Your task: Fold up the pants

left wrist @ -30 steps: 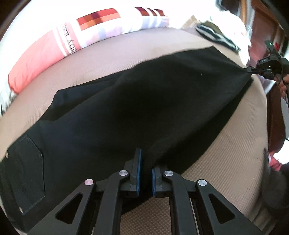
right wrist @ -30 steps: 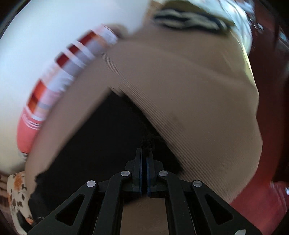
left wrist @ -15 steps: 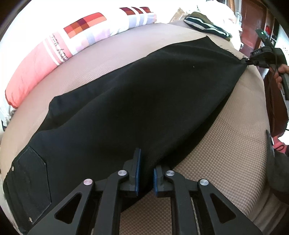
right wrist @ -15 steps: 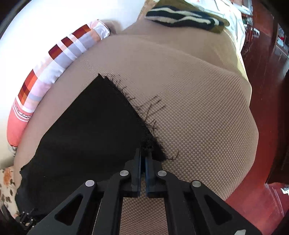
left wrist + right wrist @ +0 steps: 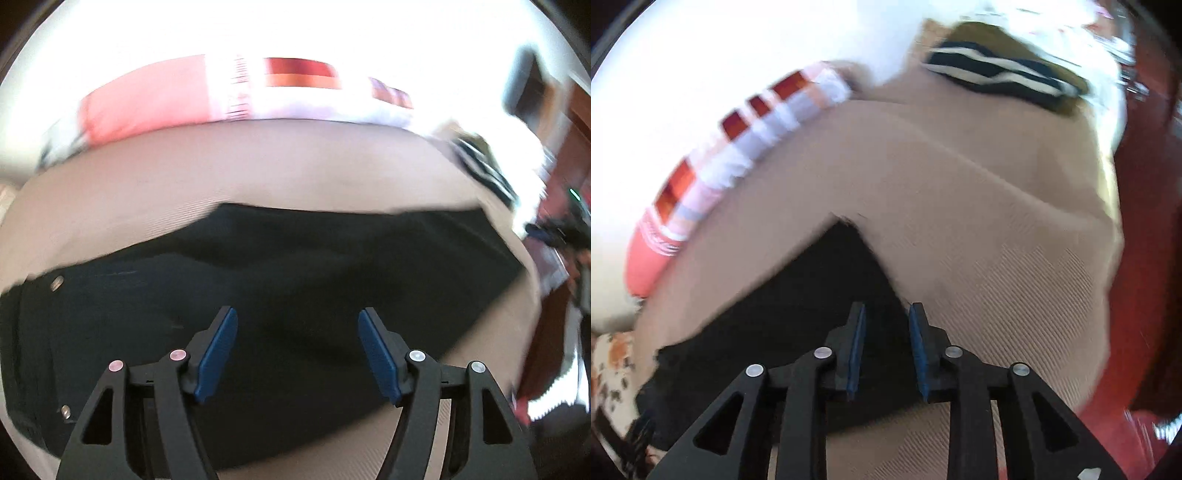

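Black denim, mid-weight by the look of it: the pants point(image 5: 288, 291) lie spread flat across the beige bed point(image 5: 258, 162), filling the middle band of the left wrist view from the left edge to the far right. In the right wrist view the same cloth shows as a dark wedge in the lower left, its tip pointing toward the centre of the frame.

Handling, as a judgement: the cloth is soft and limp and will sag between two holds. It is not fragile and not slippery against the textured cover. The thicker end at the left of the left wrist view, where metal rivets point(image 5: 56, 283) show, should be heavier and stiffer than the leg end. The raw hem at the right looks thin. Best holds appear to be the edges and corners, one claw at each, so a fold can be carried over evenly.

Appearance: uniform black, no visible creases of note. Both views are blurred, so stitching cannot be read.

The left claw point(image 5: 297, 350) stands wide apart above the cloth with nothing between its pads; its jaws have just been opening. The right claw point(image 5: 886, 349) stands slightly apart over the hem edge, also just opening, pads not pressing on the cloth.

A pink and striped pillow point(image 5: 155, 107) lies beyond, in the upper left.
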Demonstrator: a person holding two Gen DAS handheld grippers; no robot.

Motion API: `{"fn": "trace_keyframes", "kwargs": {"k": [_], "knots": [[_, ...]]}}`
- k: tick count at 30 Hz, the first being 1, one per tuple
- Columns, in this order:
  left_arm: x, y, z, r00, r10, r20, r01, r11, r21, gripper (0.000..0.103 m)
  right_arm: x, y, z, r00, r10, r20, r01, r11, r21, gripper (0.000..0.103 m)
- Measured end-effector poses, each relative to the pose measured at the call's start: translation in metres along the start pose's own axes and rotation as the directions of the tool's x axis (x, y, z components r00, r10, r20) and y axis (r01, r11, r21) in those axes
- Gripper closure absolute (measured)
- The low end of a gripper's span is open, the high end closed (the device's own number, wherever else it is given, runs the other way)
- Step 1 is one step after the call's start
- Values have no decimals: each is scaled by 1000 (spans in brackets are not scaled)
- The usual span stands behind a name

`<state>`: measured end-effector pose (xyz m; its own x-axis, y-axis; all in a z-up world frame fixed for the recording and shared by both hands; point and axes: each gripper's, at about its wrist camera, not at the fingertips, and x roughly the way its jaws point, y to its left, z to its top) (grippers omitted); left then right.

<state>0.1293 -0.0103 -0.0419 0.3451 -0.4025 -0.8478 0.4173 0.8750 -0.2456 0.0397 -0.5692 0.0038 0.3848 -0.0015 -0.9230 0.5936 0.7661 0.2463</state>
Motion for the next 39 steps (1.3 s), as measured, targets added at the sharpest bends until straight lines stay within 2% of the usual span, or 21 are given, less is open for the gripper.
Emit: {"fn": "trace_keyframes", "kwargs": {"k": [3,6,12,15,17,18,19,20,24,27,31,34,35,36,38,39], "knots": [[7,22,5,999,53,12,-51,992,-117,34,31,13,27,996,72,-54,-73,997,-13,75],[5,35,4,994,100,43,-91,978,-186,34,58,21,46,994,67,-87,-70,997,-28,75],[8,55,-2,987,157,14,-150,964,-218,34,98,19,60,984,74,-164,-81,996,-34,75],[13,57,-2,986,170,-2,-166,960,-228,34,105,19,60,978,109,-177,-117,993,-30,75],[18,59,-2,984,175,-15,-174,957,-231,34,104,22,59,977,113,-179,-122,991,-45,78],[19,61,-2,984,177,-19,-176,956,-236,34,101,25,58,980,112,-166,-124,990,-67,84],[21,62,-2,984,177,-20,-177,956,-236,34,99,28,58,983,102,-156,-116,989,-89,88],[22,62,-2,984,179,-20,-179,956,-232,34,97,30,57,987,82,-142,-98,989,-109,98],[25,64,-1,980,198,-15,-196,954,-226,34,82,36,50,999,6,-54,-14,988,-151,100],[23,67,0,978,211,-5,-206,951,-231,34,83,40,44,998,-63,-10,60,985,-164,101],[28,79,-5,971,237,-16,-234,943,-235,34,104,40,42,989,-147,-23,141,975,-170,101],[36,85,-7,967,252,-27,-252,944,-212,34,106,44,48,983,-176,-47,166,972,-164,95],[37,84,-7,966,259,-20,-257,946,-197,34,105,45,49,979,-195,-59,184,971,-153,88],[39,83,-6,964,267,-17,-265,948,-177,33,101,47,50,975,-212,-61,202,970,-138,73],[41,79,-4,961,276,-21,-276,949,-150,32,86,54,49,974,-227,-13,223,965,-135,70],[39,80,-3,963,270,-24,-270,951,-151,32,76,63,48,978,-207,7,206,967,-150,70]]}}
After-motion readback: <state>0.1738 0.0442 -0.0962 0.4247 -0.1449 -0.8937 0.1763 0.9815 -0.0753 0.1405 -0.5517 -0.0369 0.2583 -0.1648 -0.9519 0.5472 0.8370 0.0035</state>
